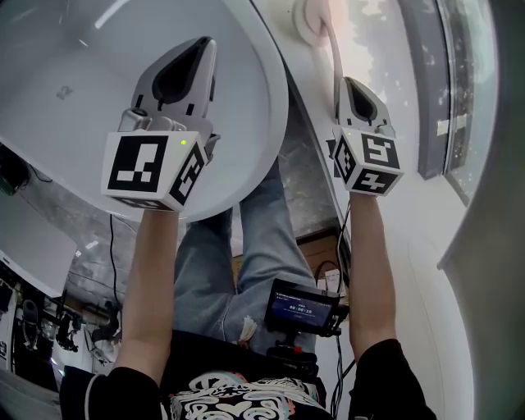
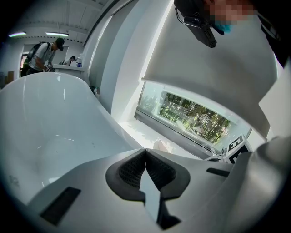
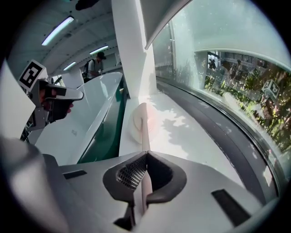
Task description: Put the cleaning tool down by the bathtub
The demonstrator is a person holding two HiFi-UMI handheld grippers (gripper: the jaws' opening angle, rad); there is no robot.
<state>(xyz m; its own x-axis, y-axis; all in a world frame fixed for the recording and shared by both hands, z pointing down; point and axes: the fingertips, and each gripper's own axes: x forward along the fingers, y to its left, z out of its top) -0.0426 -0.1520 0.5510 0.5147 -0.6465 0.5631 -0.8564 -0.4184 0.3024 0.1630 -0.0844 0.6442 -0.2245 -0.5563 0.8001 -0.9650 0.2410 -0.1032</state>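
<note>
The cleaning tool (image 1: 312, 20) is a white stick with a round, pale head. Its head rests on the white ledge (image 1: 394, 107) between the bathtub (image 1: 262, 107) and the window. My right gripper (image 1: 349, 84) is shut on the stick's near end. In the right gripper view the stick (image 3: 145, 136) runs from between the jaws of my right gripper (image 3: 146, 155) out to the head (image 3: 137, 123). Over the tub's inside, my left gripper (image 1: 202, 45) is shut with nothing in it. Its pads meet in the left gripper view (image 2: 145, 152).
A dark gap (image 3: 107, 129) runs between the bathtub's rim (image 3: 97, 107) and the ledge (image 3: 191, 132). The window (image 3: 227, 77) lines the ledge's far side. A small screen device (image 1: 302, 310) hangs at the person's waist. People stand in the background (image 3: 94, 66).
</note>
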